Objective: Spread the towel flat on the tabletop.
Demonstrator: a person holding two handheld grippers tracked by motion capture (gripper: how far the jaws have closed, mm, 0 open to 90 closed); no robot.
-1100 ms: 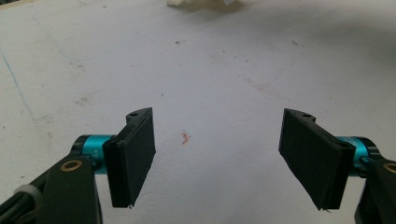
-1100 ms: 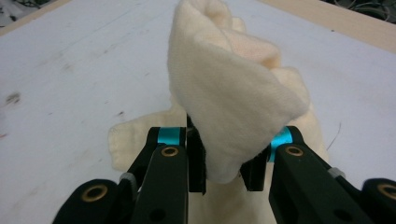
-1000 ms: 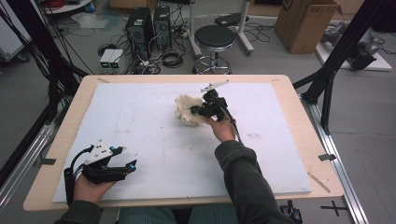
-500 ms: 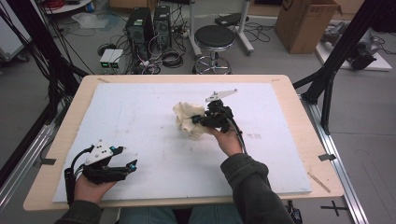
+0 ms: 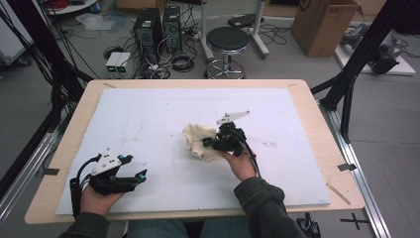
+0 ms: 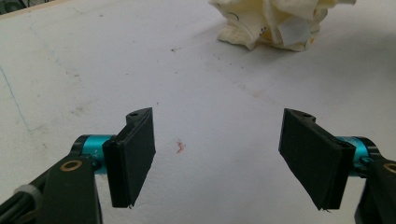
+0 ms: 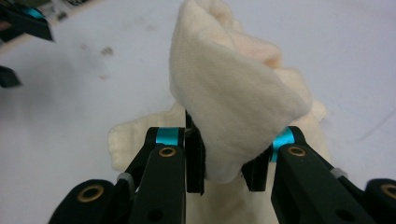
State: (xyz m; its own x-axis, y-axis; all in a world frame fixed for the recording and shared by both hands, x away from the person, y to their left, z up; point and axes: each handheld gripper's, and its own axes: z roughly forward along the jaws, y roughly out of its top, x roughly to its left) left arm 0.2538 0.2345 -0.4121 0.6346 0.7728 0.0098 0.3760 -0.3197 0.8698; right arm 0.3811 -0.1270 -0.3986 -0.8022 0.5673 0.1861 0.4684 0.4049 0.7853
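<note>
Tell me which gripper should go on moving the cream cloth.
Right. The right gripper is already clamped on a fold of the cream cloth, while the left gripper rests open, apart from it, near the table's front edge.

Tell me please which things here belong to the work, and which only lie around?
In use: cream cloth, pinched in the right gripper; white mat; left gripper, open, resting.
Lying about: stool, cardboard box, computer towers, floor cables.
</note>
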